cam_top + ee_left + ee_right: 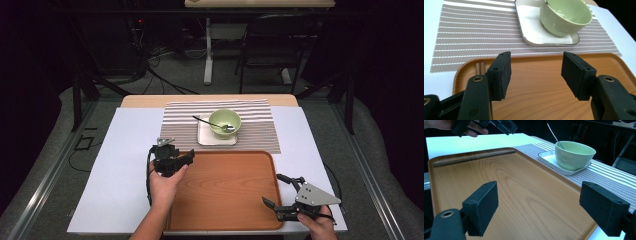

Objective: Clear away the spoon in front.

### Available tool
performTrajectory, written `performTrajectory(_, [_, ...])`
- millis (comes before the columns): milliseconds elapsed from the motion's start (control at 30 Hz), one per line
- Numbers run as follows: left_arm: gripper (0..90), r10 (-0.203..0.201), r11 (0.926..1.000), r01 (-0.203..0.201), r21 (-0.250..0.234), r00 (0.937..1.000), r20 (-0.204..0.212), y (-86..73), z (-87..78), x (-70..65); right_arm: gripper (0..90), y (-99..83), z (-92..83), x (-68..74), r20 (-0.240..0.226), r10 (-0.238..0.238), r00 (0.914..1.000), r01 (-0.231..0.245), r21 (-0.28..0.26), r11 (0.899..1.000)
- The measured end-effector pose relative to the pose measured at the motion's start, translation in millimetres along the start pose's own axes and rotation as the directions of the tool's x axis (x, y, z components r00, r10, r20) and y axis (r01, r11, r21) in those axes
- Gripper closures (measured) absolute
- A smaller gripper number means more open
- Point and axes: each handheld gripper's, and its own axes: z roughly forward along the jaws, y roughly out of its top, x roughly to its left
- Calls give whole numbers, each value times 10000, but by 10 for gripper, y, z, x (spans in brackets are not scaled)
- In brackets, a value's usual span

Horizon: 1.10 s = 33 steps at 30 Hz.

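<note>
While the left gripper (pixel 181 159) hovers over the left rim of the wooden tray (pixel 225 200), its two black jaws stand spread apart with nothing between the pads; the left gripper view shows bare tray wood in the gap. No earlier picture is available for comparison. The person's left hand (pixel 165 186) grasps the gripper body from below, and a cable trails down beside the wrist.

The right gripper (pixel 277 192) sits at the tray's near right corner, jaws spread wide and empty (the right gripper view shows both pads well apart over the tray surface). The right hand (pixel 316 226) holds it at the bottom edge of the high view.

A pair of chopsticks (pixel 474 158) lies flat inside the tray along its left rim, just beside the raised edge; the ends also appear near the left jaw in the left gripper view. The chopsticks touch neither gripper.

Beyond the tray, a striped placemat (pixel 180 125) carries a white square plate (pixel 206 139). A green bowl (pixel 225 122) stands upright on the plate, with a spoon (pixel 210 123) resting in the bowl, handle leaning out over the rim toward the left. All items lie on a white table cover (pixel 120 170).
</note>
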Motion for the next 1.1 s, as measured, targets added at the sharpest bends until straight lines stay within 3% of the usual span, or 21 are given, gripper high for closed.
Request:
performTrajectory(200, [425,43,10000,-43,-12,10000,81,53,42,-29,149,0,1,0,-3,22,10000,-22,-2,10000])
performTrajectory(767, [444,-489,9986,481,204,9980,407,252,191,-59,149,0,6,-1,-5,59,10000,-59,-1,10000])
performTrajectory(1100, [434,-418,9989,411,225,9986,335,368,285,-122,149,1,7,-2,-27,85,10000,-85,-13,10000])
